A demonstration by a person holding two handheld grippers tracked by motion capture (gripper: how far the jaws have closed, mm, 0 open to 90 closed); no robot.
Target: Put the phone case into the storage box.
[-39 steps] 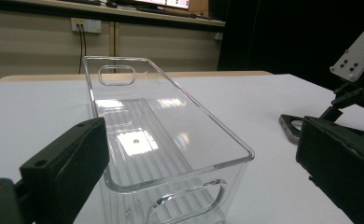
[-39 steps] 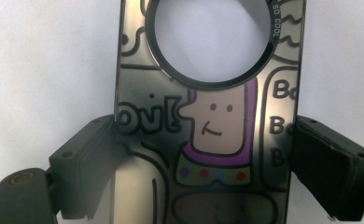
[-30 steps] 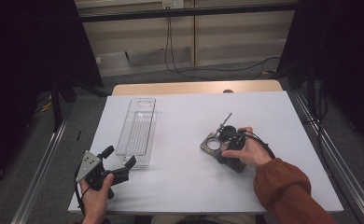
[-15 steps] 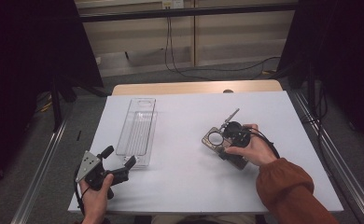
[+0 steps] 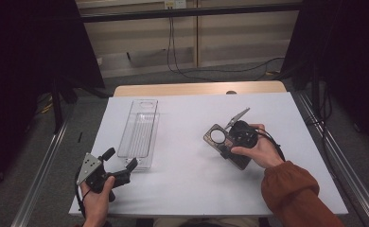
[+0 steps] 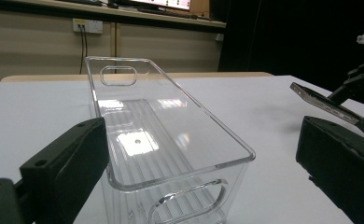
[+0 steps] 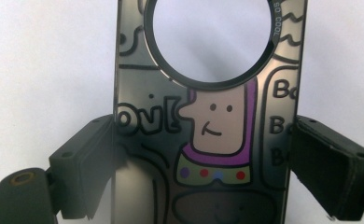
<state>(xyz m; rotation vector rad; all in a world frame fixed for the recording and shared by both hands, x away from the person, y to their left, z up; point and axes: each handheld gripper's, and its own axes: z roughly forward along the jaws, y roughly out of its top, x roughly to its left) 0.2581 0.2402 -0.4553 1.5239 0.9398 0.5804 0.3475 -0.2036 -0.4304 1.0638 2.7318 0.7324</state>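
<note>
Right gripper is pinching the phone case; clear tray is lying left, long axis near-to-far, probably the target. Left gripper is waiting, spread.

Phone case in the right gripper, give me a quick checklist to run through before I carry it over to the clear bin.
1. Grip on the phone case: both jaws of the right gripper press on its side edges. Ok.
2. Case off the table: in the high view it looks lifted and tilted, but the clearance is hard to judge. Cannot tell.
3. Clear bin: upright, open side up, nothing inside. Ok.
4. Path between case and bin: bare white tabletop. Ok.
5. Left gripper: jaws open at the bin's near end, not gripping it, so the bin is not steadied. Not ok.
</note>
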